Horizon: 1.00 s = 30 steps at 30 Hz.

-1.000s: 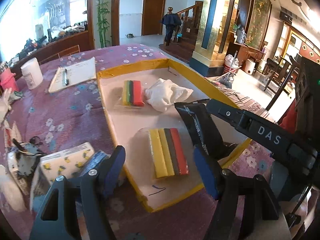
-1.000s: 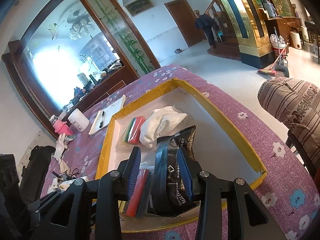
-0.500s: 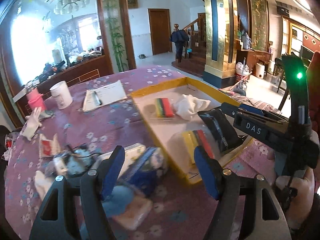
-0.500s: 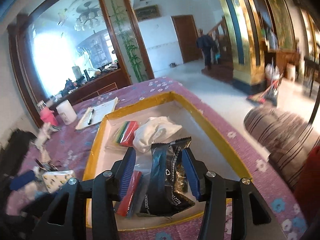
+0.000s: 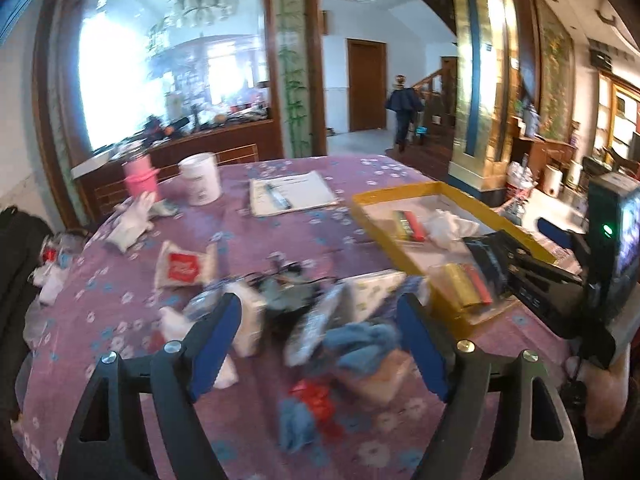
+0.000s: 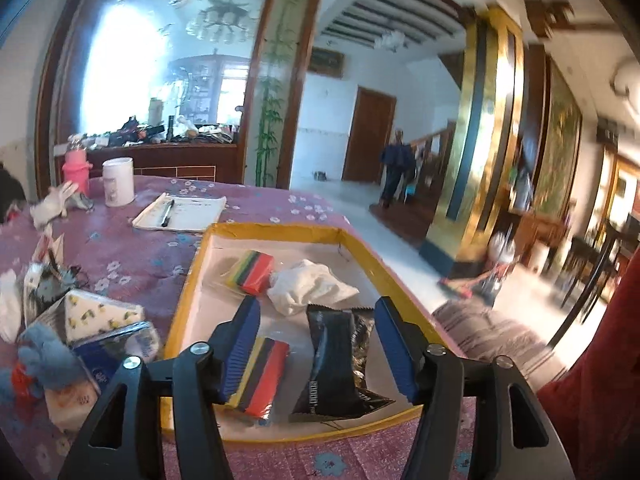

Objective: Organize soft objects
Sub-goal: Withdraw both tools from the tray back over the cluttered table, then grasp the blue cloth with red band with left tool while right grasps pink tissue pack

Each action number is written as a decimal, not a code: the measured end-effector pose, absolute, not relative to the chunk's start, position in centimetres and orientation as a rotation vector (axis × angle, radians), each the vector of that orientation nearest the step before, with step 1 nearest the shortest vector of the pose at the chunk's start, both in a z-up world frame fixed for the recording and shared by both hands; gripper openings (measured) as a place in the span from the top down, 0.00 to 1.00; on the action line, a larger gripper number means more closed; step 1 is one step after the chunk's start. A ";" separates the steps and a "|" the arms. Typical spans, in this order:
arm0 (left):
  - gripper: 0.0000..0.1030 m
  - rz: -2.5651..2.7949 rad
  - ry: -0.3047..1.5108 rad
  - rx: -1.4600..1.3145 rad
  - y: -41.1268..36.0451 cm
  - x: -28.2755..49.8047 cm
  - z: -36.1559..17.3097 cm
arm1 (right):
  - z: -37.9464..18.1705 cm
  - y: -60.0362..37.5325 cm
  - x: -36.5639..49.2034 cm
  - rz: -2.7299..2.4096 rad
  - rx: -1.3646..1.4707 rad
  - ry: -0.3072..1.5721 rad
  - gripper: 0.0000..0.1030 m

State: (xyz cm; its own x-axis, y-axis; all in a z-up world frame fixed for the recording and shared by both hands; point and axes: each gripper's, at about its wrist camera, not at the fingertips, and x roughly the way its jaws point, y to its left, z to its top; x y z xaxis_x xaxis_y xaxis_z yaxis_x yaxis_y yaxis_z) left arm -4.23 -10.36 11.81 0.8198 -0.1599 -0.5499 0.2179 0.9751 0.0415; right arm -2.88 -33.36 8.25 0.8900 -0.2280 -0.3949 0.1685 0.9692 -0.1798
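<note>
Since the earlier frame my right gripper (image 6: 316,344) has let go of the black pouch (image 6: 340,364): its jaws are opening, pads clear of it, and the pouch lies flat in the yellow-rimmed tray (image 6: 188,280), beside the striped sponge pack (image 6: 260,376). A second striped pack (image 6: 253,272) and a white cloth (image 6: 312,286) sit farther back in the tray. My left gripper (image 5: 320,344) has swung off the tray toward the loose pile on the desk (image 5: 120,280); its jaws are opening, with nothing between them.

Step in hand, as I judge it: drop done, next pick starting. The blue fuzzy cloth (image 5: 360,344) lies nearest, blurred. Next move calls for lowering the left jaws onto it and closing on that item alone, since the neighbours touch it.
</note>
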 end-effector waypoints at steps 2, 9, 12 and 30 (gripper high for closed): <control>0.23 -0.178 0.581 0.090 -9.0 -4.0 11.6 | 8.3 -32.3 -3.2 -0.200 -0.177 0.417 0.34; 0.23 -0.095 0.603 0.011 -4.2 -3.0 10.7 | 8.3 -29.8 -4.5 -0.167 -0.243 0.408 0.34; 0.23 -0.068 0.638 -0.034 -1.9 -2.0 9.8 | 9.0 -30.0 -5.2 -0.082 -0.157 0.429 0.34; 0.23 0.003 0.750 -0.250 4.2 0.1 6.0 | 3.9 -22.2 -3.8 0.497 -0.032 0.830 0.32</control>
State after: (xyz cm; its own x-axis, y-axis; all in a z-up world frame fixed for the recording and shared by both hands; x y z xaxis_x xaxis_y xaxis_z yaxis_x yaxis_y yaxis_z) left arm 0.06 4.24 5.99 0.7334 -0.0866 -0.6742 -0.0916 0.9702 -0.2242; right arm -3.77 -22.21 3.94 0.5673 0.4108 -0.7138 -0.4356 0.8852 0.1632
